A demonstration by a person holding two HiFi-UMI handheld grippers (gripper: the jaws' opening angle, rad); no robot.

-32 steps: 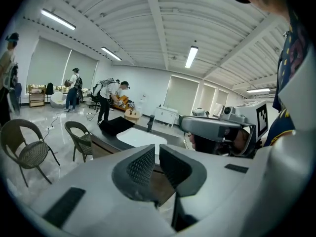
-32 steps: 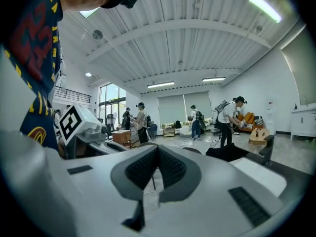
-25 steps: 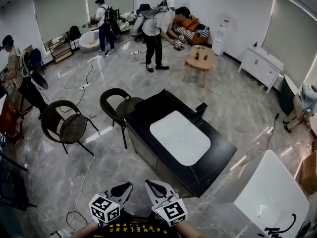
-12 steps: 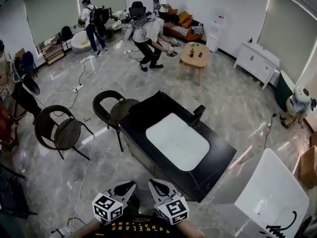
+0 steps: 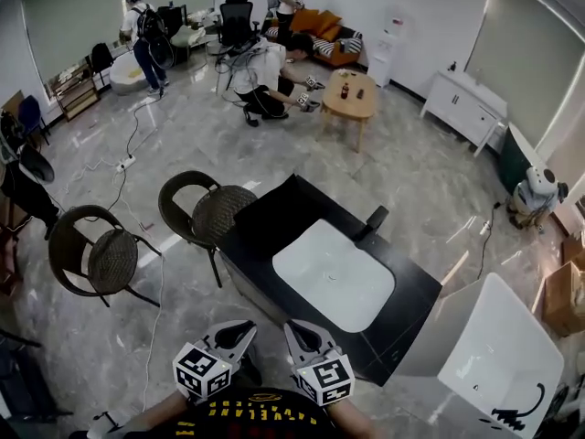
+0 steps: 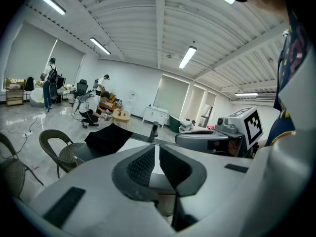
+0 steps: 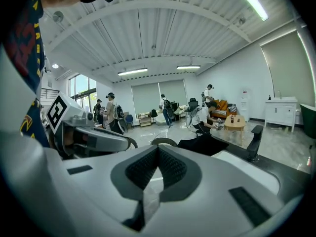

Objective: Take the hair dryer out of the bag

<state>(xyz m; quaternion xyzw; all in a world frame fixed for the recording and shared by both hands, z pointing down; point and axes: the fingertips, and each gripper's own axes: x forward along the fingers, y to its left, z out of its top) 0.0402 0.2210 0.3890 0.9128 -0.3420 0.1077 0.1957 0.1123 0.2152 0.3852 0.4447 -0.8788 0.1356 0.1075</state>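
Note:
A black bag (image 5: 271, 210) lies flat on the far left end of a black table (image 5: 411, 293), beside a white basin (image 5: 334, 273). No hair dryer is in sight. My left gripper (image 5: 239, 332) and right gripper (image 5: 300, 332) hover side by side short of the table's near edge, both shut and empty. The left gripper view has its jaws (image 6: 155, 154) together, with the bag (image 6: 108, 137) ahead. The right gripper view has its jaws (image 7: 158, 154) together too, the bag (image 7: 205, 144) ahead to the right.
A black faucet-like post (image 5: 370, 222) stands behind the basin. Two wicker chairs (image 5: 206, 213) (image 5: 96, 250) stand left of the table, and a white table (image 5: 503, 355) is at the right. Cables cross the floor. Several people work near a wooden coffee table (image 5: 345, 99) at the back.
Both grippers have moved forward toward the black table, which now sits closer and lower in the head view. A person at the back has crouched by the coffee table.

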